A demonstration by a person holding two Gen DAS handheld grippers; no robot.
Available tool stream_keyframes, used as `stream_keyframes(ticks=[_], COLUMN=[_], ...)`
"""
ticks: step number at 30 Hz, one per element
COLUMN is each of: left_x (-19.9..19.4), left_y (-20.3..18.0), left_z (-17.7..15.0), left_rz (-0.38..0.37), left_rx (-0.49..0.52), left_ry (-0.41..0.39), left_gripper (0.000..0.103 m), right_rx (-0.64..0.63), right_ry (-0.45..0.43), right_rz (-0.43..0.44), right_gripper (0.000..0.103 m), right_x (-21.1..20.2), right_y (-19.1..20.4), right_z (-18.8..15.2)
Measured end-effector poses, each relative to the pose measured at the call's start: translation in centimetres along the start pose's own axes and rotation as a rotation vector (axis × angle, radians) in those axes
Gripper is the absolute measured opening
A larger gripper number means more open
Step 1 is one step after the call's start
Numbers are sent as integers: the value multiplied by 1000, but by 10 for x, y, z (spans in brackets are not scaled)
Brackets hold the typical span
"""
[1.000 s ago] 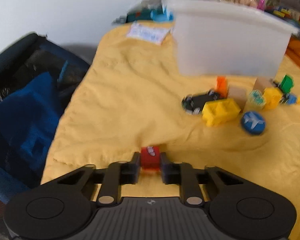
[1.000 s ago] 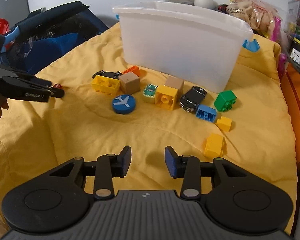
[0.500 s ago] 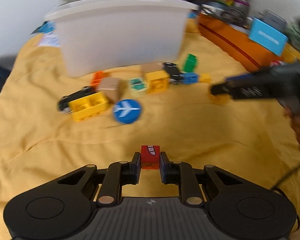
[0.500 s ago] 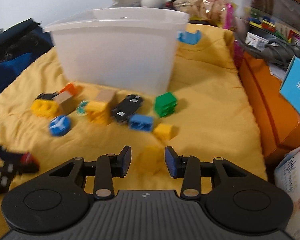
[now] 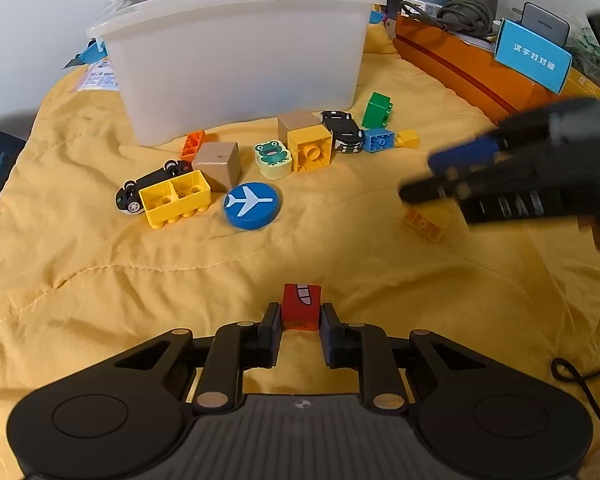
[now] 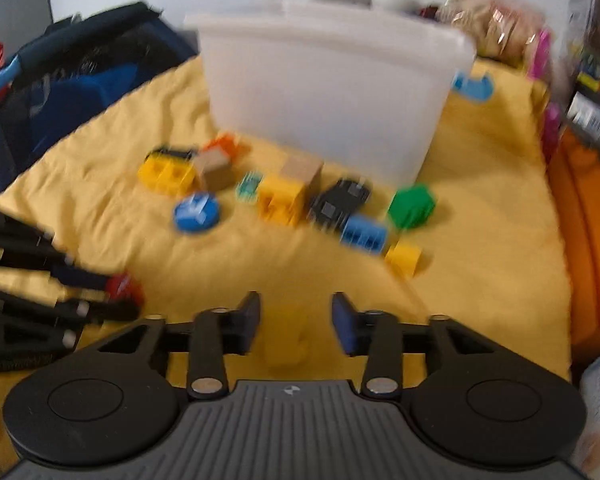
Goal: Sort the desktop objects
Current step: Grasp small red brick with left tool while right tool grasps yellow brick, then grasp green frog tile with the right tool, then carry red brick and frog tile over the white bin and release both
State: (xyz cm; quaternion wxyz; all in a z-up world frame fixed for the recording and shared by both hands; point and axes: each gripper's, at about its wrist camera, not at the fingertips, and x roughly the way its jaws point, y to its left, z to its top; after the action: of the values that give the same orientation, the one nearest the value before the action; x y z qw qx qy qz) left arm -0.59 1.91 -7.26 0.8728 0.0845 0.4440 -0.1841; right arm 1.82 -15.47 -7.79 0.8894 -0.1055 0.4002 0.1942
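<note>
We see the left tool (image 5: 300, 322) clamped on a small red block (image 5: 301, 306), holding it just above the yellow blanket (image 5: 140, 272) that covers the surface. The right tool (image 6: 296, 318) has its jaws opening, and a yellow brick (image 6: 286, 338) lies on the blanket between them; the blur keeps us from telling whether the pads touch it. In the left wrist view that same yellow brick (image 5: 426, 220) sits under the blurred tips of the right tool (image 5: 428, 178).

Farther back stands a white plastic bin (image 5: 236, 60), and in front of it we count a scatter of toys: a wide yellow brick (image 5: 176, 198) leaning against a black toy car (image 5: 148, 184), a wooden cube (image 5: 218, 164), a blue airplane disc (image 5: 252, 205), a frog piece (image 5: 273, 155), a square yellow brick (image 5: 310, 148), a second black car (image 5: 342, 130), a green brick (image 5: 377, 110) and a blue brick (image 5: 379, 141). An orange box (image 5: 480, 68) lies to the right of the blanket.
</note>
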Motion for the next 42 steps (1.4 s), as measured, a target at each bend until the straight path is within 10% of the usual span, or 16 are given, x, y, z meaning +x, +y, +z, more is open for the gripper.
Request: stream_keyframes(ticks=[11,18,23,37,42], left_x=[-1,-1,0,3,-24], left_y=[1,-1,-1,0,14], left_z=[-3,-4,-4,4,50], left_rz=[18,21,17,-12,23], left_rx=[-1,2,8,5,4], left_ry=[-3,-5,-10,-39,-186], left_gripper=[24,26,30,22,22], right_rx=[-54,-8,-31,42,69], right_ry=[-73,0,-4,59,-39], right_rz=[133,-34,16,78,33], right_gripper=[38,37,33,28,28], right_x=[29,75,85,23,1], right_y=[30,38,36,24,8], right_z=[45,57,56,5,33])
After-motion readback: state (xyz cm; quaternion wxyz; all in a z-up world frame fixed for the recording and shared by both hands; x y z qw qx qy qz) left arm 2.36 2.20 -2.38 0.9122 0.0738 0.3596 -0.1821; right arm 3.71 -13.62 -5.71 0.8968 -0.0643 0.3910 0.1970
